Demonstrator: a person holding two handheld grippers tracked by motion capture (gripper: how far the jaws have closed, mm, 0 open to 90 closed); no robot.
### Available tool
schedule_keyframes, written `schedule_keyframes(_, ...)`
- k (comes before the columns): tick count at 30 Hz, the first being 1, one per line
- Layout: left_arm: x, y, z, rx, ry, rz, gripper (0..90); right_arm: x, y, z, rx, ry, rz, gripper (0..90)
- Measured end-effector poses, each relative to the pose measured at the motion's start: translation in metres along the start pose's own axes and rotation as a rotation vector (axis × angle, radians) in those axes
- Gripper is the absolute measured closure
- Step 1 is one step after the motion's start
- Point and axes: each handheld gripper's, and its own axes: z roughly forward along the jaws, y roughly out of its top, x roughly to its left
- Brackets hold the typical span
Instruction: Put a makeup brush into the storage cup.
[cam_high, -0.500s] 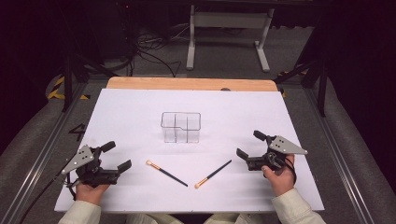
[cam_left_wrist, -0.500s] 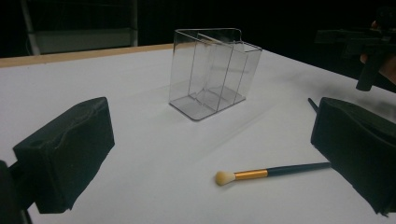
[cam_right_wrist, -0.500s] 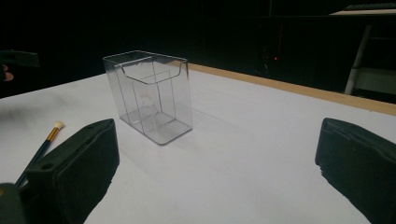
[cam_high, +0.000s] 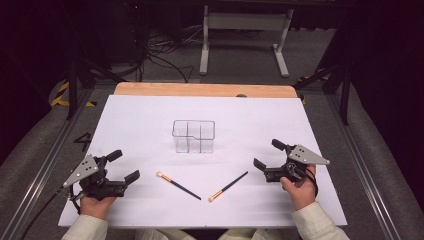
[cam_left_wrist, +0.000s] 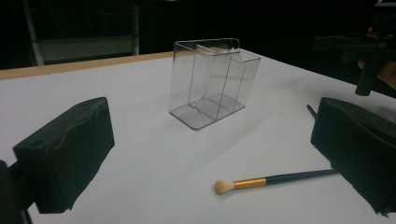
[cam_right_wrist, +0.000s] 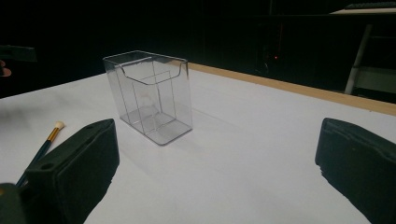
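A white table (cam_high: 150, 115) with a wooden far edge (cam_high: 205, 90) sits on grey floor; beyond it stand a light metal stand (cam_high: 245, 22) and tangled black cables (cam_high: 160, 55)

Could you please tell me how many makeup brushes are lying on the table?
2. The left makeup brush lies in front of the clear organizer, nearer the left gripper; the right makeup brush lies nearer the right gripper. Their handle ends nearly meet. None looks hidden.
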Motion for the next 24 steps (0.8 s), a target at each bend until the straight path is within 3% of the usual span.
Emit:
schedule_keyframes(13, -0.002, 0.018, -0.012, -0.04, 0.036, 0.043, 0.2, 0.005, 0.021, -0.006, -0.05, 0.006, -0.017, 0.3)
schedule_keyframes(24, -0.005, 0.026, -0.014, -0.045, 0.043, 0.053, 0.2, 0.007, 0.033, -0.008, -0.042, -0.004, -0.002, 0.4)
